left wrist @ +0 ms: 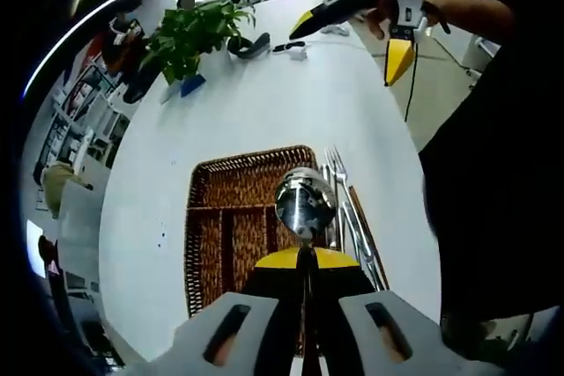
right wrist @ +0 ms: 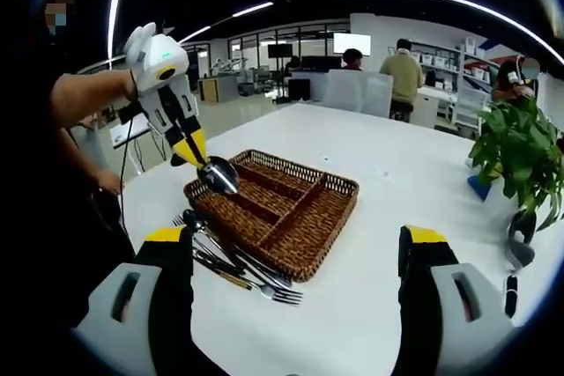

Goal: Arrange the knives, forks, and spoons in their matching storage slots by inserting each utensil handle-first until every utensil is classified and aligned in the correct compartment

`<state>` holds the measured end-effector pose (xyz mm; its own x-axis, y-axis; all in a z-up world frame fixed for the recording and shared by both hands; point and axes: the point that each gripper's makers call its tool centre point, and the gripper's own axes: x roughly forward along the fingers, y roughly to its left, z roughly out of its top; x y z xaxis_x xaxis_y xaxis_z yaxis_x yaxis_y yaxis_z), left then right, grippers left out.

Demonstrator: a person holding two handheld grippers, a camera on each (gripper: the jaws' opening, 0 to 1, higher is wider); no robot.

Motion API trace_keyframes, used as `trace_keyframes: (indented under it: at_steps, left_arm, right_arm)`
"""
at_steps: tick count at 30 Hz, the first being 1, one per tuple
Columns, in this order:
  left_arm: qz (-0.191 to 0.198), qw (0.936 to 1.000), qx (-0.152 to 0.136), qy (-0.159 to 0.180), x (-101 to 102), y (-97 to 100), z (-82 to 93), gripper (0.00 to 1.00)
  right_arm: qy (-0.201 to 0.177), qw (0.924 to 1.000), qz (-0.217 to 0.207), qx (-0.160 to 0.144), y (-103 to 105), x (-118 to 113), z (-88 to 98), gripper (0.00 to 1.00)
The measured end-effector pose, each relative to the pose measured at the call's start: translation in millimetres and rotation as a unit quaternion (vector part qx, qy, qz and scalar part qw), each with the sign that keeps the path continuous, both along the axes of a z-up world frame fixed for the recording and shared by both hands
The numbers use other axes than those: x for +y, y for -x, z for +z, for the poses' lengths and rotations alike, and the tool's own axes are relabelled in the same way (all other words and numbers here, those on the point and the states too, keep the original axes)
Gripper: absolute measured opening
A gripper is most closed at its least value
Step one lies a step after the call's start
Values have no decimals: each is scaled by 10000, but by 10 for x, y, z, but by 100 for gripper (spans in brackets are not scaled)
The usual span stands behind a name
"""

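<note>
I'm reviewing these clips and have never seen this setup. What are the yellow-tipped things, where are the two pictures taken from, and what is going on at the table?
A person holds a handheld two-jaw gripper in each hand; each carries a fisheye camera looking along its jaws. In the left gripper view, the left gripper is shut on a spoon, bowl forward, above a wicker tray with compartments. In the right gripper view, the right gripper stands open, and the same spoon hangs over the tray. More cutlery lies on the white table beside the tray. A potted plant stands further off.
</note>
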<state>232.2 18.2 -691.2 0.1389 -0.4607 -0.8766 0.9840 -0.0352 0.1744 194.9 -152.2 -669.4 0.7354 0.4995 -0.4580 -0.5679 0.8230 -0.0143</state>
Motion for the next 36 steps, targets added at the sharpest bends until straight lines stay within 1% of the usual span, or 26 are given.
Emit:
trace_keyframes:
  at_steps: [3,6,10,15,16,18,20,24,27,31,36]
  left_arm:
    - [31,10000,-3,65,-6,-72,41,1]
    - [67,9999,-23,105,2,-145,83,1]
    - [39,9999,-66,89,5,-217,99,1]
    - [-117,9996,-240,-8,39,-350,87,1]
    - [-134,9996,-246,-7,47,-372,87,1]
    - [-129,9997,-187,107,34,-415,121,1]
    - [-125,9997,-189,126,42,-469,137,1]
    - [-127,9996,-225,61,64,-603,161,1]
    - [-101,9996,-229,93,66,-691,189,1]
    - [-167,9991,-380,91,87,-857,190,1]
    - [-166,9990,-410,97,88,-1010,193,1]
  right_arm:
    - [-37,10000,-5,71,-1,9,-10,100]
    - [-28,10000,-1,-5,-1,-3,41,100]
    - [1,10000,-23,30,4,-29,46,100]
    - [-31,10000,-62,58,8,-32,54,100]
    - [-31,10000,-59,63,11,-21,54,100]
    - [-22,10000,-50,62,16,5,62,100]
    - [-9,10000,-25,64,18,23,65,100]
    - [-41,10000,-60,42,12,23,82,100]
    - [-56,9999,-94,10,12,23,97,100]
    - [-57,9999,-109,16,26,27,84,100]
    - [-82,9999,-138,5,39,18,86,100]
